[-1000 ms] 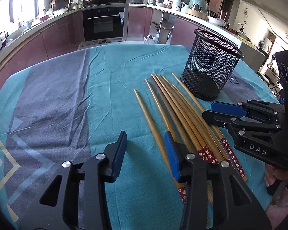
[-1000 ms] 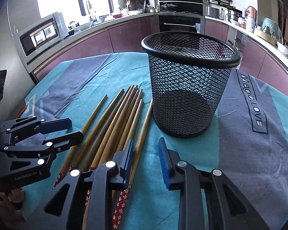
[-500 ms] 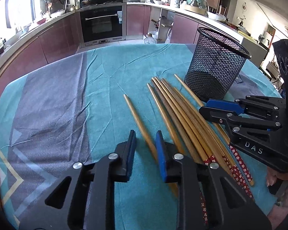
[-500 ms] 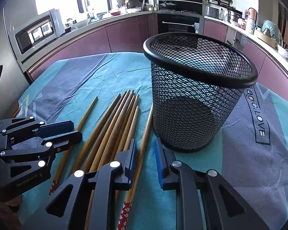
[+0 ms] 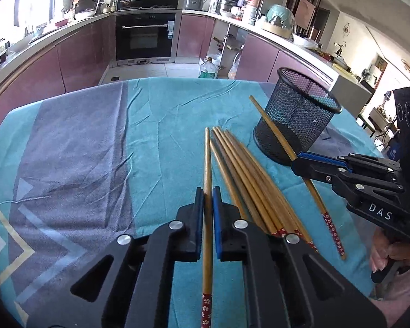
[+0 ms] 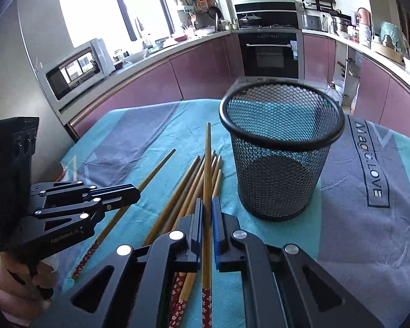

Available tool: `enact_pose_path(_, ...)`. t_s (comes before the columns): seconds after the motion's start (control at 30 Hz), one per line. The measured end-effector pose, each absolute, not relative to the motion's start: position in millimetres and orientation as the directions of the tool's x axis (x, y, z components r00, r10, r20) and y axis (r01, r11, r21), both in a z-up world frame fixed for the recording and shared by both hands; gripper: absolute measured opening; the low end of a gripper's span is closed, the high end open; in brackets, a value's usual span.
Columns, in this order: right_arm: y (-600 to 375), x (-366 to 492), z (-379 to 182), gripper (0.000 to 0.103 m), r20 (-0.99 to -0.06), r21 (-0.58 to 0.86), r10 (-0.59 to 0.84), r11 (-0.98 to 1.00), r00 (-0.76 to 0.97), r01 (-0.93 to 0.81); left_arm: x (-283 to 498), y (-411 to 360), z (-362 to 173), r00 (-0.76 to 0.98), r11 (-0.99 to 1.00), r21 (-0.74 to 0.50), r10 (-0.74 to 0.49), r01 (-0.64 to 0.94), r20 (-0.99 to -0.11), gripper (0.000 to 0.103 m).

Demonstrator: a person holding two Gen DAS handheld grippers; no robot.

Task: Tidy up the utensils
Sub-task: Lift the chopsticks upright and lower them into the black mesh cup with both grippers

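Note:
Several bamboo chopsticks [image 5: 248,180] with red flowered ends lie in a bundle on the teal cloth, also seen as the bundle [image 6: 186,199] in the right wrist view. My left gripper [image 5: 208,191] has its jaws closing tight on one chopstick [image 5: 206,158] at the bundle's left side, pads pressing on it. My right gripper [image 6: 207,202] is likewise closing on another chopstick [image 6: 207,158], whose tip is raised off the cloth. A black mesh cup [image 6: 281,158] stands upright and empty just right of the bundle; the mesh cup [image 5: 295,120] shows behind the right gripper [image 5: 296,161].
The table cloth [image 5: 82,150] has a grey band on the left and another with lettering [image 6: 369,164] to the right of the cup. A hand [image 6: 19,287] holds the left gripper's handle. Purple kitchen cabinets and an oven [image 5: 146,35] stand beyond the table's far edge.
Both grippers went from open to shut, each clamping one chopstick. The right one has lifted its chopstick, tip now up beside the cup. The left-held chopstick has swung apart from the bundle.

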State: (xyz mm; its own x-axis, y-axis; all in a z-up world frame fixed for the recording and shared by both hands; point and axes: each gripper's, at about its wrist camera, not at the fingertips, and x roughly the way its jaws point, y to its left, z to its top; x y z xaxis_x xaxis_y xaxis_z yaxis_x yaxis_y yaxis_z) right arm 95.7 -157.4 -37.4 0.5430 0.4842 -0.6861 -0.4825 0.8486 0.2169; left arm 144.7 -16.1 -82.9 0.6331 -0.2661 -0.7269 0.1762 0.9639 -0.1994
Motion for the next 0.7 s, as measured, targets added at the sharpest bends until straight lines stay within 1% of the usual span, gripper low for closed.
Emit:
enact_pose_path(0.13,-171,89,-8,0.005,-0.615,0.255,0.545,0.822,0.57,-0.51,141,-10,-54,0.657,0.935,-0.266,-0.353,0.233,-0.666,0.007)
enact_pose_path(0.3,-191,87,32,0.005,-0.514,0.283,0.583,0.807,0.629,-0.518,138,-12,-7,0.702,0.901,-0.305,-0.431,0.307,-0.567,0.007)
enact_pose_path(0.5,-208,90,69,0.005,-0.425,0.255,0.583,0.811,0.692,-0.526,136,-10,51,0.739,0.856,-0.346,-0.51,0.385,-0.439,0.007)
enact_pose_path(0.7,-218,98,99,0.005,-0.368,0.2,0.569,0.821,0.735,-0.535,142,-17,100,0.774,0.843,-0.341,-0.526,0.417,-0.353,0.007)
